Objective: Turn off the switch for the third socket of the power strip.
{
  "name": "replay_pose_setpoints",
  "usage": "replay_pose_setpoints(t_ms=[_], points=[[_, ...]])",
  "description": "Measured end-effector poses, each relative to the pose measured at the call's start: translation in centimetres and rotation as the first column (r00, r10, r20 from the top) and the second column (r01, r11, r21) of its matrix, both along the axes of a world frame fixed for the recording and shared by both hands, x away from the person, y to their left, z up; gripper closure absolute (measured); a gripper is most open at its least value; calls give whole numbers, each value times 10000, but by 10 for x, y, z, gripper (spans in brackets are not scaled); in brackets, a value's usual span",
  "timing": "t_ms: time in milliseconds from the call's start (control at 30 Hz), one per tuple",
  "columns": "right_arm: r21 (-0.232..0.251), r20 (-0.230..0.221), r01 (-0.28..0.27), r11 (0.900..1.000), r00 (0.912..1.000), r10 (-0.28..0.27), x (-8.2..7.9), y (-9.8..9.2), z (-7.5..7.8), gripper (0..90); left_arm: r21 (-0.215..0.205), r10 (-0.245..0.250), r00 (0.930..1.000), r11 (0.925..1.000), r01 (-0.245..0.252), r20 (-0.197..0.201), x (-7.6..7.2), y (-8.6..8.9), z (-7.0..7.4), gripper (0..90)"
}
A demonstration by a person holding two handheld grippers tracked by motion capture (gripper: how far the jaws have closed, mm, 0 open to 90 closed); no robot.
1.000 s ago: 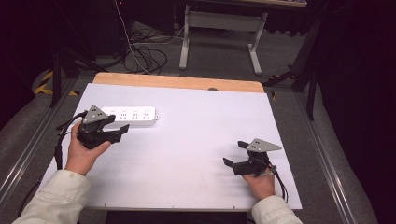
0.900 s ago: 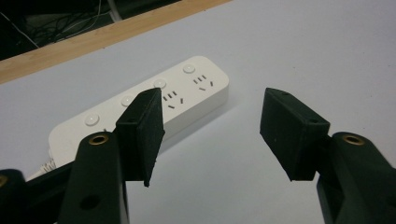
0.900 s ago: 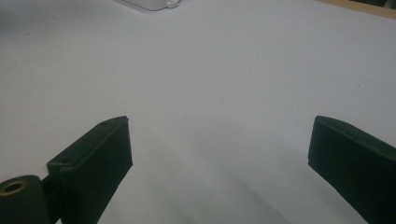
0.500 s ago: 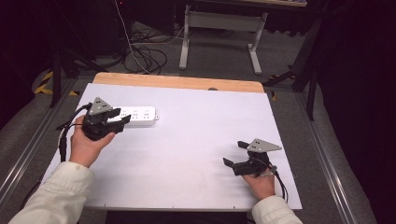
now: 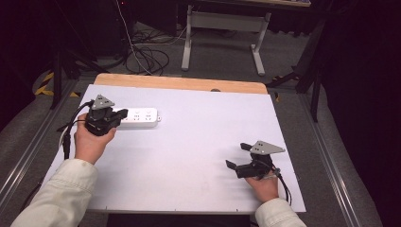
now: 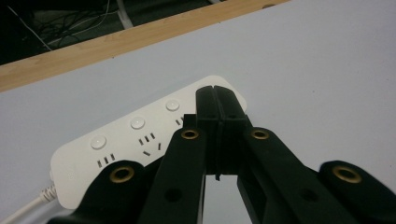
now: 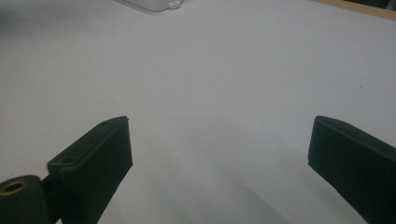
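black claws [image 6: 217,121], brass screws, cream sleeves [image 5: 56,198]

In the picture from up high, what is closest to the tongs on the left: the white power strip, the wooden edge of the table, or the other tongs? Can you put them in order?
From the left tongs:
1. White power strip, right at their tips.
2. Wooden table edge, along the far side.
3. Right tongs, far across, near the front right.

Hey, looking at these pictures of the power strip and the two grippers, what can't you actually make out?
- Power strip, high view: its left end is hidden by the left gripper.
- Left gripper view: the shut jaws cover part of the strip; whether they touch it is unclear.
- Right gripper view: the strip is cut off by the top edge.
- Socket details: too small in the high view.
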State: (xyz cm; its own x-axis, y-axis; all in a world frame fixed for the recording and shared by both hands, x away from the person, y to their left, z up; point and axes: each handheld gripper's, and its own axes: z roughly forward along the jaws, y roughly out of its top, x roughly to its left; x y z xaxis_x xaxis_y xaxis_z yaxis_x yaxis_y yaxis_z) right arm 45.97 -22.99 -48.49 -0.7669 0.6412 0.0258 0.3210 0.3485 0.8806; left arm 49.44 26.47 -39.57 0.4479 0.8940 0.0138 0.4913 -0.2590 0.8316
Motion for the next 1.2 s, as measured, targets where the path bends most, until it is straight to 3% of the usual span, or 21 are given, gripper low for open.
replay_pose_setpoints(t_ms=[267, 333, 433, 767, 967, 1200], points=[[-43, 13, -29, 10000, 10000, 29, 0, 1, 0, 70, -202, 387, 9992, 9990, -390, -123, 20, 2, -11, 900], [-81, 37, -36, 10000, 10000, 36, 0, 1, 0, 71, -445, 587, 9981, 9973, -578, 189, 27, 4, -16, 900], [-86, 43, -43, 10000, 10000, 43, 0, 1, 0, 72, -501, 659, 9974, 9967, -644, 291, 31, 4, -19, 900], [-65, 65, -97, 9999, 9999, 97, -1, 1, 0, 74, -777, 539, 9982, 9956, -516, 280, 46, 1, -35, 900], [-72, 106, -129, 9999, 9999, 130, -1, 1, 0, 76, -754, 364, 9976, 9966, -320, 582, 54, -4, -44, 900], [-27, 114, -174, 9998, 9998, 174, -1, 1, 0, 80, -858, 538, 9979, 9950, -505, 370, 63, -5, -55, 900]])
